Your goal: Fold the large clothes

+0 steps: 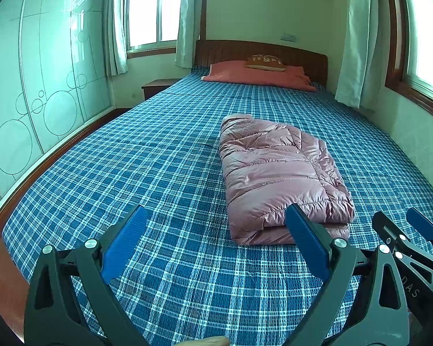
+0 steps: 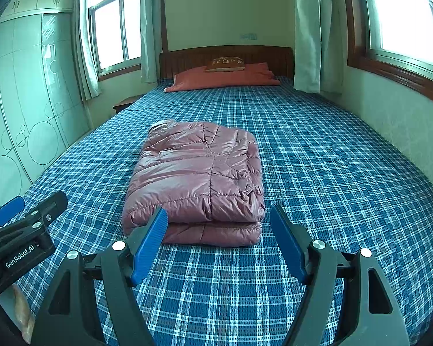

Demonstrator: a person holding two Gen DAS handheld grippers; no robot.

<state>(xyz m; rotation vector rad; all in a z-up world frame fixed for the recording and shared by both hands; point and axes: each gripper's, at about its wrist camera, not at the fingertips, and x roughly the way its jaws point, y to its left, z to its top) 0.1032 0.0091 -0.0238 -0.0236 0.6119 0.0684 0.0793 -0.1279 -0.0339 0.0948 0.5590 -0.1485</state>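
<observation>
At the far left, a glazed wardrobe [image 1: 34, 92] with sliding doors marked by circle outlines is seen, with small upper cabinets visible above it in the right wrist view. A low wooden nightstand [image 1: 156, 86] stands in the corner beside the bed. A window [image 1: 151, 11] with pale curtains is set in the wall behind it.

The work surface is a bed [image 1: 147, 155] covered with a blue plaid sheet. At its head, a wooden headboard [image 1: 259, 50] is fitted, with a red pillow [image 1: 257, 75] and a small brown cushion [image 1: 265, 63] laid on it. Lettering is printed on the cushion but cannot be read.

The pink puffer jacket [image 2: 199, 178] lies folded into a compact stack near the middle of the bed, just ahead of both tools. A second window [image 2: 401, 14] is set in the right-hand wall.

The left gripper [image 1: 216, 239] is held with its jaws wide and nothing between them. The right gripper [image 2: 219, 239] is likewise spread wide and grips nothing; the jacket's near edge lies beyond its blue pads [image 2: 151, 242].

"GenRobot.AI" is printed on the left gripper body in the right wrist view; "DAS" is partly legible on the right gripper body in the left wrist view.
</observation>
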